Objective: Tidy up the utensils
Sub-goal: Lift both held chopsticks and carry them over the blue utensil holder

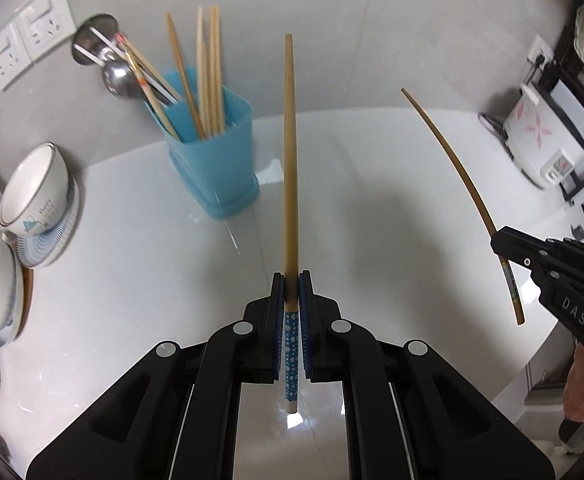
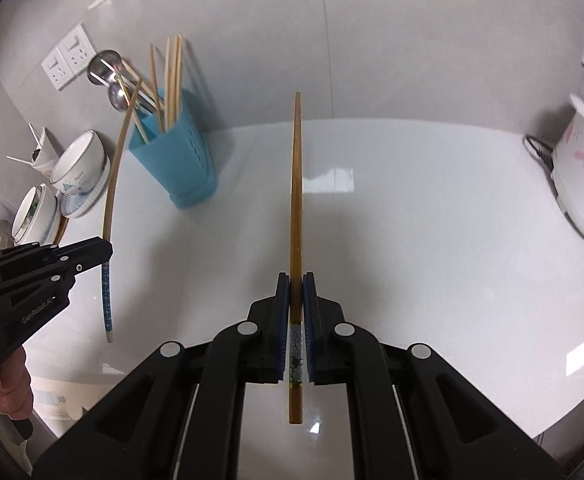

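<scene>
**Both grippers clamped, one chopstick each, above the counter**

Your left gripper [image 1: 291, 280] has its jaws pressed tight on a wooden chopstick with a blue dotted handle [image 1: 289, 160], gripped just above the dotted part, the bare tip pointing away towards the far wall. Your right gripper [image 2: 296, 282] is likewise closed hard on a darker wooden chopstick with a patterned band [image 2: 296, 200]. Both sticks are held off the glossy white countertop [image 2: 412, 240]. The blue plastic utensil holder [image 1: 211, 160] stands far left against the wall, holding bamboo chopsticks [image 1: 209, 76] and steel spoons [image 1: 117, 78]. Stacked white bowls [image 1: 31, 188] sit left of it.
</scene>
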### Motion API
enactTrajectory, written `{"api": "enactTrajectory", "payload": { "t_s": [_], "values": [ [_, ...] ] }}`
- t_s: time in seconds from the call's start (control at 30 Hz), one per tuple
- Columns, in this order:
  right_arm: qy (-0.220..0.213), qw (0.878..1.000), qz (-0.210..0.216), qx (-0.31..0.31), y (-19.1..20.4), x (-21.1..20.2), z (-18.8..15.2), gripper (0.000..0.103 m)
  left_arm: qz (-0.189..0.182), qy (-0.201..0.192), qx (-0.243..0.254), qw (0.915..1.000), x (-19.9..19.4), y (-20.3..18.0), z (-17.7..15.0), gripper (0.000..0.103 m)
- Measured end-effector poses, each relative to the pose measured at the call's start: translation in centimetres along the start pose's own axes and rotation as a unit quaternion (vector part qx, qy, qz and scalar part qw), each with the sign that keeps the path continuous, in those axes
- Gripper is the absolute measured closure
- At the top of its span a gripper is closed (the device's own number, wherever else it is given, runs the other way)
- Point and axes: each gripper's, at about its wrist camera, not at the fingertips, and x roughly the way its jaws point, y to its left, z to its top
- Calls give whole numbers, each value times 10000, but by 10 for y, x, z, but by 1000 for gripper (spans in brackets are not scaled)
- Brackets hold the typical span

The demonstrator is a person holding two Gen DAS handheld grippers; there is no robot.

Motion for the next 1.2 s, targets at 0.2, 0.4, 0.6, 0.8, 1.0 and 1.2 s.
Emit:
{"api": "enactTrajectory", "payload": {
  "t_s": [0.2,0.4,0.6,0.8,1.0,1.2],
  "values": [
    [-463,9988,95,-81,17,-18,14,97,72,-316,-58,9995,-15,11,15,96],
    [-828,9963,176,-114,35,-28,30,97,59,-694,-193,9974,-33,28,30,96],
    [-1161,9927,216,-229,58,-35,48,97,67,-1011,-324,9943,-47,47,41,96],
    [-1556,9867,260,-391,79,-42,67,97,66,-1311,-452,9903,-56,61,53,96],
    [-1779,9823,306,-491,94,-40,82,97,38,-1746,-572,9830,-67,73,68,96],
    [-1902,9800,304,-507,102,-34,93,97,-8,-2099,-646,9756,-71,82,82,96]
  ]
}}
